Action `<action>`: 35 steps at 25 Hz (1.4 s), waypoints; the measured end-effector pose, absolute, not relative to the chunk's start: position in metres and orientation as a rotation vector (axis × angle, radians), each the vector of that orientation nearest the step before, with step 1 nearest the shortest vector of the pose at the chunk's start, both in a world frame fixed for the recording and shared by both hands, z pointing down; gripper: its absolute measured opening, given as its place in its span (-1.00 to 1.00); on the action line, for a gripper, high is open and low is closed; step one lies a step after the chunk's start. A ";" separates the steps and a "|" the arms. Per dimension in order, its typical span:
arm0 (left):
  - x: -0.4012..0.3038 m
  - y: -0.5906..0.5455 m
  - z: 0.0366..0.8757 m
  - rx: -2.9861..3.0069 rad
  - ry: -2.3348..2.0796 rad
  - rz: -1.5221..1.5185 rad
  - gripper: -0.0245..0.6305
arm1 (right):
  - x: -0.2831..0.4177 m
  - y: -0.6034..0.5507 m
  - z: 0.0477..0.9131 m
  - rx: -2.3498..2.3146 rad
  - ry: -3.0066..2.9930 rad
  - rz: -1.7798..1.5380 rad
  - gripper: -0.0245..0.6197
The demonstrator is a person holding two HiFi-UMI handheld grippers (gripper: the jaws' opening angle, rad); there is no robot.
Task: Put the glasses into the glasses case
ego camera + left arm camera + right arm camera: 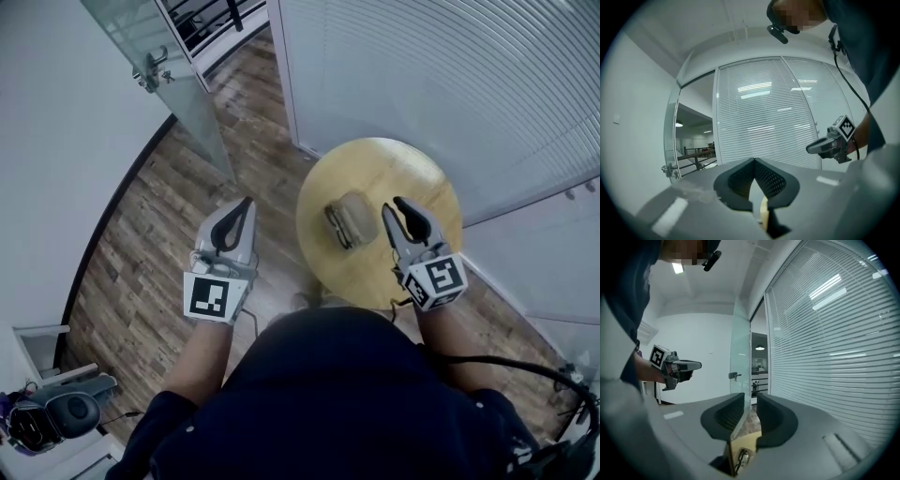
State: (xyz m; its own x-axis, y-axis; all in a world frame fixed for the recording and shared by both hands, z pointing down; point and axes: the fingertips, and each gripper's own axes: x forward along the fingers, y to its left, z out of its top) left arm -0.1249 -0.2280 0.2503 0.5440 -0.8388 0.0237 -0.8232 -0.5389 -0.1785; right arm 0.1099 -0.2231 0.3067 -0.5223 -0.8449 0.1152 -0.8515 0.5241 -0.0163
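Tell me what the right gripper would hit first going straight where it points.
Nothing nearby: the right gripper points roughly level, higher than the glasses case on the round table. Sighting between its jaws, it would probably meet the glass door first, beside the blinds wall; distance unclear.

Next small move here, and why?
Probably lower the right gripper toward the case on the table: its fingers are apart and empty, the left gripper is shut and off over the floor. Whether the glasses are inside, I can't tell.

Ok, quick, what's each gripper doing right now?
Left gripper: closed, jaw tips together, holding nothing.
Right gripper: open, jaws apart, nothing between them.
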 end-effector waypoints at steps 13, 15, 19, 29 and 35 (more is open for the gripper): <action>-0.132 -0.222 0.255 -2.626 1.500 -0.127 -0.92 | 0.133 -0.223 0.284 1.545 -2.766 0.197 -0.90; -0.132 -0.224 0.257 -2.621 1.481 -0.148 -0.92 | 0.133 -0.225 0.283 1.538 -2.769 0.207 -0.90; -0.129 -0.228 0.253 -2.628 1.478 -0.136 -0.92 | 0.132 -0.227 0.283 1.538 -2.772 0.208 -0.90; -0.116 -0.238 0.241 -2.643 1.443 -0.108 -0.92 | 0.134 -0.228 0.281 1.532 -2.757 0.214 -0.90; -0.113 -0.243 0.241 -2.631 1.438 -0.154 -0.92 | 0.136 -0.228 0.283 1.532 -2.756 0.214 -0.90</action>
